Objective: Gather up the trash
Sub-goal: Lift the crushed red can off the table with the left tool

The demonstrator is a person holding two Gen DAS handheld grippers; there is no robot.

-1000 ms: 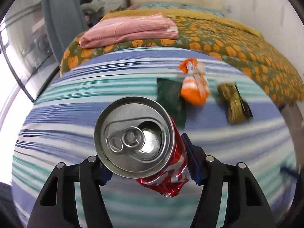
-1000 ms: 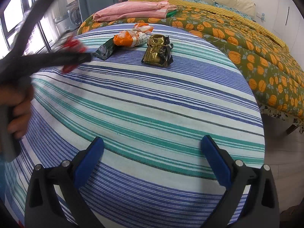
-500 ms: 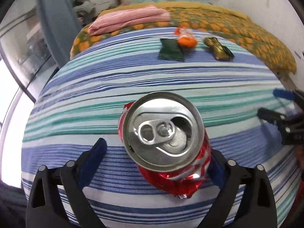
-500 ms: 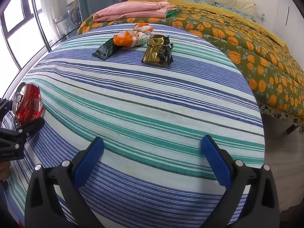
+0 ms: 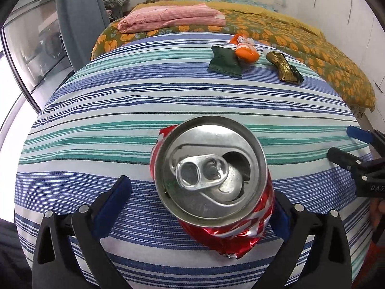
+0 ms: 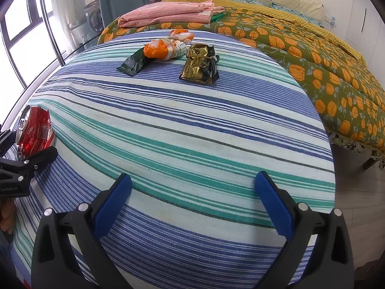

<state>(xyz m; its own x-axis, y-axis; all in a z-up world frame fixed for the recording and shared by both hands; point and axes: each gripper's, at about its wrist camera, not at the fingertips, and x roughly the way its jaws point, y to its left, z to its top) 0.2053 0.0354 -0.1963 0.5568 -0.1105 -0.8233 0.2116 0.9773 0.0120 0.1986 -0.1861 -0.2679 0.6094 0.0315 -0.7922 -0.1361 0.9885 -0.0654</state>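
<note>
The crushed red soda can (image 5: pixel 211 187) stands on the striped tablecloth (image 5: pixel 120 110) between the left gripper (image 5: pixel 202 202), whose jaws have just been opening and stand wide. Far across the cloth lie a dark green wrapper (image 5: pixel 226 61), an orange bag (image 5: pixel 245 50) and a gold packet (image 5: pixel 285 68). The right gripper (image 6: pixel 192 195) is spread apart over bare cloth; only its view shows the can's lettered side.

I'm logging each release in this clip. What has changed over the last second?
The left gripper carried the crushed red can back toward the striped cover's near edge, and its jaws have just been opening, letting the can go between them. The right gripper stayed open and still; the three wrappers did not move.
</note>
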